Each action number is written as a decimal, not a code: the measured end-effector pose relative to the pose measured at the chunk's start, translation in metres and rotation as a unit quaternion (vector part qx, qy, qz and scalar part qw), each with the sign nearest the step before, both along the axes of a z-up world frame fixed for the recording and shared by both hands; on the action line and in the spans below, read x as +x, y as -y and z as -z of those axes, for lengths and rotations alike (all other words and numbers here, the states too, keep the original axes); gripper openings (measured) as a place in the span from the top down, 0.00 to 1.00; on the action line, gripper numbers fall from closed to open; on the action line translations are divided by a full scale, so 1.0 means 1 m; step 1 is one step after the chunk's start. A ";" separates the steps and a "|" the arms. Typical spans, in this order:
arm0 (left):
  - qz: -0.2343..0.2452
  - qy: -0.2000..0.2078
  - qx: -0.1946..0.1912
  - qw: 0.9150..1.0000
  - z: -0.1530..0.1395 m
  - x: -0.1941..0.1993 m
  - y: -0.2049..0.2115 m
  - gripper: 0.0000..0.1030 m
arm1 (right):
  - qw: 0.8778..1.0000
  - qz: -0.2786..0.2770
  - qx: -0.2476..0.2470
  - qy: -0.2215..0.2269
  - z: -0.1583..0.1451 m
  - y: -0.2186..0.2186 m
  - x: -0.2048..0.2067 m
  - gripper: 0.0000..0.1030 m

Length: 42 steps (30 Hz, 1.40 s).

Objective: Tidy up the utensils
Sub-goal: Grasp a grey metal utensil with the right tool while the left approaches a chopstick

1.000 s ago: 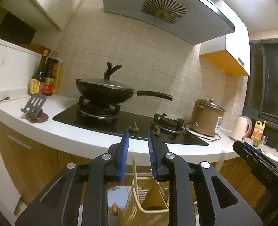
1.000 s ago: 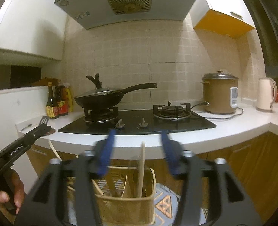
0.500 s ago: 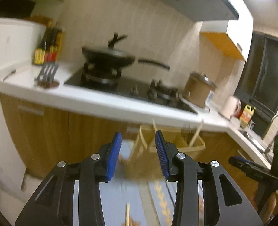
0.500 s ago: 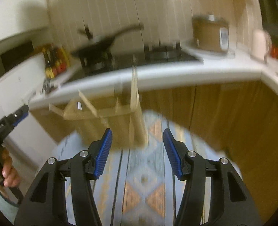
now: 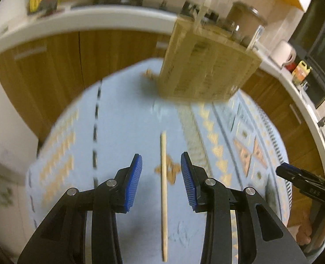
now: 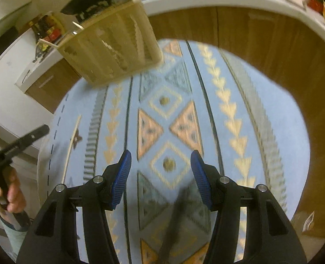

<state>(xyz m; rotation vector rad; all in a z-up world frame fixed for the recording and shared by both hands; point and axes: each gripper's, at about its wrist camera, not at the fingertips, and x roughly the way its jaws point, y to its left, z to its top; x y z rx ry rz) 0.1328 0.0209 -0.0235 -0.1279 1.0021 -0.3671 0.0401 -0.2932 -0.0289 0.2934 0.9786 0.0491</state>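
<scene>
The left gripper (image 5: 161, 171) is spread wide and grasps nothing; its two blue pads (image 5: 134, 180) hang above the tabletop, which is covered with a light blue patterned cloth (image 5: 122, 118). One wooden chopstick (image 5: 163, 193) lies flat on the cloth. In the left wrist view it runs from near to far and passes between the two pads, but it touches neither of them.

The right gripper (image 6: 161, 176) is also spread wide and holds nothing. Under it is only the cloth with orange triangles and diamond shapes. In the right wrist view the same chopstick (image 6: 72, 145) is seen far to the left, well apart from this gripper.

One woven utensil basket (image 5: 206, 66) stands at the far side of the cloth. Some light sticks rise out of its top, but the picture is blurred and I cannot count them. In the right wrist view the basket (image 6: 114, 48) is at the far left.

Behind the cloth there are wooden cabinets (image 5: 52, 66) and a white kitchen counter (image 5: 85, 19).
</scene>
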 end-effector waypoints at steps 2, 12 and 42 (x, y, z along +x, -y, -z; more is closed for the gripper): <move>0.001 -0.012 0.003 1.000 0.013 -0.003 0.001 0.67 | 1.000 0.005 0.012 -0.020 0.012 0.001 -0.006 0.49; 0.019 -0.033 0.025 0.999 0.032 -0.014 0.014 0.70 | 0.997 0.016 -0.035 -0.066 0.037 -0.016 -0.036 0.59; 0.046 -0.066 0.051 0.995 0.035 0.021 0.036 0.77 | 0.995 -0.058 -0.082 -0.002 0.012 -0.032 0.036 0.90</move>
